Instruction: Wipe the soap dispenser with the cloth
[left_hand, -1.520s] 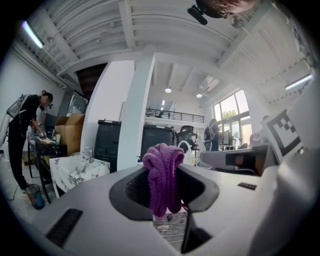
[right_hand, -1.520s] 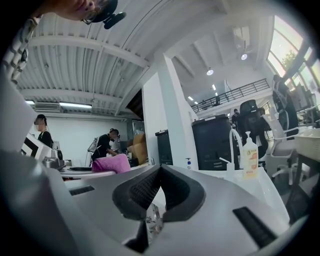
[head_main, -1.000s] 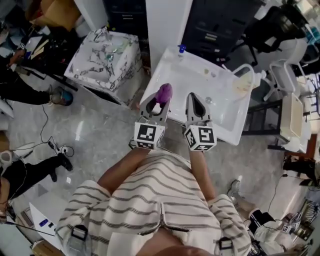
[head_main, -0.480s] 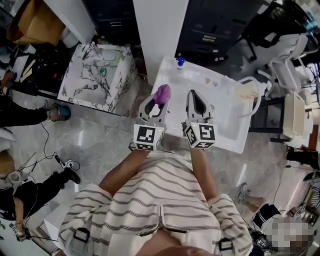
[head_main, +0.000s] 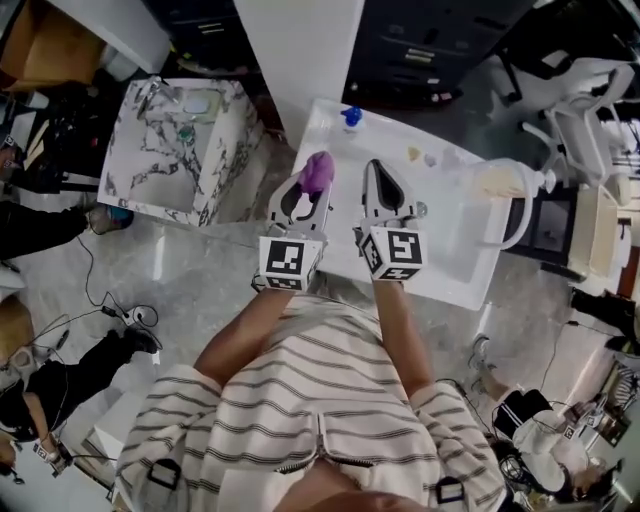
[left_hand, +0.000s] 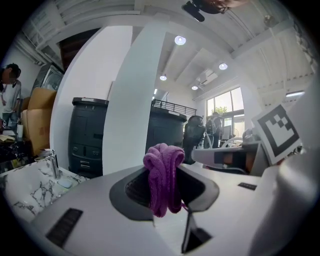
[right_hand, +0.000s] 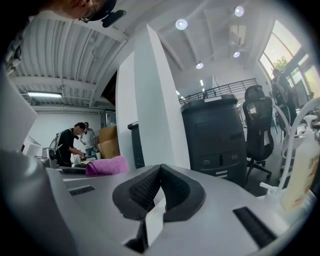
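Head view: white table (head_main: 440, 262) at 12 o'clock of the wearer, who has a striped shirt (head_main: 300, 400). White pillar (head_main: 300, 50) and dark cabinets (head_main: 430, 45) stand behind the table. Marble-patterned unit (head_main: 165, 150) at 9 o'clock of the table, grey floor (head_main: 190, 270) between. Small blue thing (head_main: 351, 116) on the table's far edge, two small pale bits (head_main: 415, 153) just right of it. White chair (head_main: 580, 120) at 2 o'clock. Left tool (head_main: 308, 195) is pinching a purple cloth (left_hand: 162, 177): a bunched, ropy wad clamped between the pads and standing up past the tips. Right tool (right_hand: 159, 172) is pressed together with nothing in it and held just beside the left one, at its 3 o'clock. Soap dispenser (head_main: 500, 181) is at the table's right end, at 3 o'clock of the right tool and well apart from it. The right tool lies between the cloth and the dispenser; beyond it there is only bare table top. The dispenser has a cream body and a white pump. In the right gripper view it shows at the frame's right edge, partly cut off. Whether it stands upright, I cannot tell.
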